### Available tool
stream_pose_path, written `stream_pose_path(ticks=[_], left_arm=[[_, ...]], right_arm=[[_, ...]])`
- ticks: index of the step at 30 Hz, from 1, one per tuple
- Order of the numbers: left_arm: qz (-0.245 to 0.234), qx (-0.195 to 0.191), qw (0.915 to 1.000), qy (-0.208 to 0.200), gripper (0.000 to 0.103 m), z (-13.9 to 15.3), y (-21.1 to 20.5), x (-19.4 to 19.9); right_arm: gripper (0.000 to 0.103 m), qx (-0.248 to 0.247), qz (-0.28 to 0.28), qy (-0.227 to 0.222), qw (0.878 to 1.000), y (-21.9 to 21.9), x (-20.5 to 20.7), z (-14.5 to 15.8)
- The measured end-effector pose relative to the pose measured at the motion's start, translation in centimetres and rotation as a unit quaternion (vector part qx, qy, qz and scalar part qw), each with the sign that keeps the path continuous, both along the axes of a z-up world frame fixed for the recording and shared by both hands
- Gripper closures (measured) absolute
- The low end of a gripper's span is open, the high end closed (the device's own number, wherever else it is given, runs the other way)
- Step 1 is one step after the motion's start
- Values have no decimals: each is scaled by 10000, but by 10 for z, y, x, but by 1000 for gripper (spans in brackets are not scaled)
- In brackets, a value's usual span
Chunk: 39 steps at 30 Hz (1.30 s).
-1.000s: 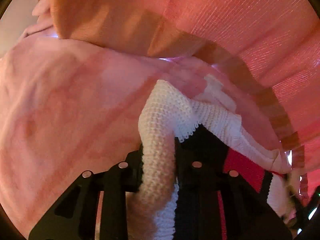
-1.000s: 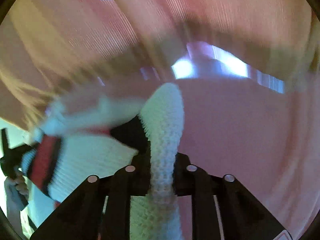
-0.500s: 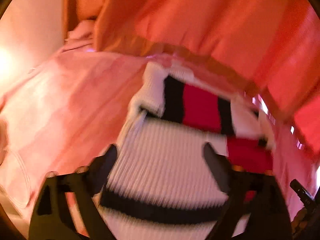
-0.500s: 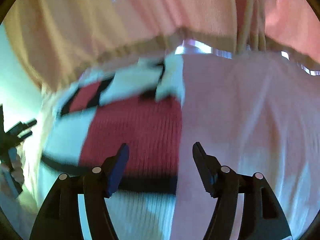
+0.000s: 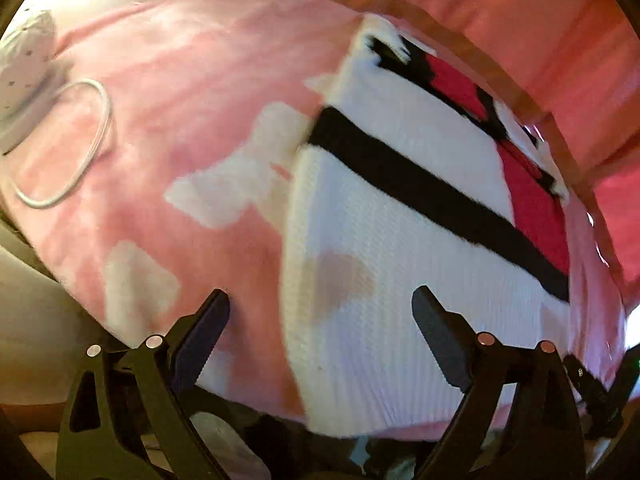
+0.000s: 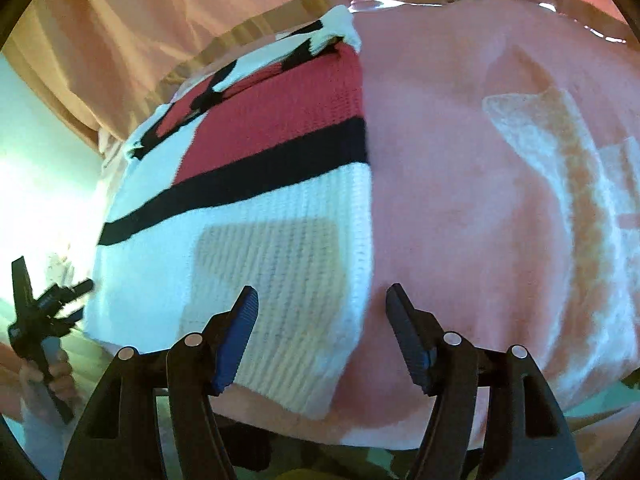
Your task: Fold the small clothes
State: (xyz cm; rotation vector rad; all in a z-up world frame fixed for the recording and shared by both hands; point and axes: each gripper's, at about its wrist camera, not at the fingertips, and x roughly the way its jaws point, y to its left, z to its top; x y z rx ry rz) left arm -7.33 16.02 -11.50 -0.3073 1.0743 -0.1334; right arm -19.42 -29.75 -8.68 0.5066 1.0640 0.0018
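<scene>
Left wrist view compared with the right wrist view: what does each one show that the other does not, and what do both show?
Only the left wrist view shows a thin ring-shaped loop and a white dotted cloth at the far left. Only the right wrist view shows a hand holding the left tongs. Both show the white knit garment with black stripe and red panel lying flat on the pink cover, and open, empty tongs, right tongs included.

Pink blotchy bedcover [image 5: 180,92] under warm light; orange-pink curtains [image 5: 520,20], possibly, behind.

Folded white, red and black knit [image 6: 248,216] flat on pink cloth [image 6: 460,184], right gripper [image 6: 322,300] agape above
</scene>
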Motion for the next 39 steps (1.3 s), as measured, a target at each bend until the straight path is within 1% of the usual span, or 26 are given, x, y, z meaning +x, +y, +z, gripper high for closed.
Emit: stream_pose_path(ticks=[2, 3, 4, 5, 6, 7, 8, 9, 10, 11, 13, 16, 18, 22, 23, 25, 26, 27, 29, 30, 32, 34, 35, 37, 38, 39], left_arm=[[-67, -57, 10000, -34, 15, 0, -5, -3], [-161, -140, 9998, -42, 19, 1, -9, -4], [-229, -162, 9996, -64, 23, 0, -12, -4], [-316, -183, 9993, -73, 35, -1, -16, -4], [-370, -59, 9993, -90, 43, 0, -20, -4], [-384, 23, 9992, -116, 50, -1, -23, -4], [-442, 71, 9989, -166, 84, -1, -24, -3], [-620, -235, 9978, -11, 92, -4, -24, 0], [-534, -304, 9981, 22, 92, -4, -23, 0], [-490, -271, 9984, -14, 92, 0, -23, -1], [-582, -191, 9979, -216, 93, 17, -25, -13], [-694, -398, 9962, -339, 93, 43, -22, -37], [-846, -454, 9948, -342, 93, 56, -24, -56], [-1098, -319, 9927, -384, 93, 69, -31, -104], [-1151, -274, 9921, -412, 93, 72, -29, -119], [-1274, -260, 9902, -515, 93, 77, -27, -152], [-1309, -333, 9893, -558, 93, 81, -26, -165], [-1313, -504, 9882, -611, 93, 88, -22, -181], [-1286, -806, 9859, -710, 93, 103, -15, -204], [-1215, -924, 9847, -841, 93, 118, -11, -214], [-1201, -955, 9824, -1069, 93, 140, -13, -217], [-1255, -853, 9787, -1386, 93, 167, -18, -206], [-1269, -785, 9769, -1531, 93, 181, -23, -190], [-1209, -635, 9742, -1794, 93, 195, -35, -153], [-1197, -560, 9741, -1837, 92, 196, -40, -133], [-1105, -410, 9753, -1871, 92, 195, -51, -98]], right_arm=[[40, 263, 35, -28, 9996, 2, 0, -2], [41, 409, 43, -57, 9991, 4, 1, -3], [50, 484, 54, -74, 9988, 5, 1, -3], [68, 569, 113, -62, 9983, 7, 3, -6], [79, 641, 155, -23, 9978, 8, 5, -8], [94, 724, 184, 18, 9972, 9, 7, -10], [95, 783, 174, 33, 9968, 9, 8, -12], [96, 787, 149, -29, 9968, 9, 8, -10], [96, 700, 141, -140, 9973, 8, 7, -3], [96, 598, 123, -251, 9978, 7, 5, 6], [97, 453, 73, -526, 9976, -1, -5, 32], [97, 111, 16, -762, 9970, -14, -30, 69], [97, -103, 3, -770, 9970, -22, -52, 84], [97, -215, 46, -583, 9981, -16, -100, 107], [97, -220, 69, -537, 9983, -12, -108, 111], [97, -194, 141, -397, 9989, -4, -137, 120], [97, -187, 188, -363, 9990, 0, -150, 125], [97, -187, 259, -384, 9988, 5, -166, 135], [97, -213, 373, -526, 9977, 9, -185, 156], [97, -241, 425, -664, 9966, 9, -193, 171], [97, -264, 488, -972, 9937, 7, -196, 198], [97, -237, 501, -1373, 9890, -2, -181, 224], [97, -237, 486, -1551, 9864, -8, -168, 233], [97, -158, 429, -1828, 9821, -26, -128, 241], [97, -114, 324, -1866, 9818, -35, -107, 239], [97, 15, 209, -1784, 9837, -46, -76, 232]])
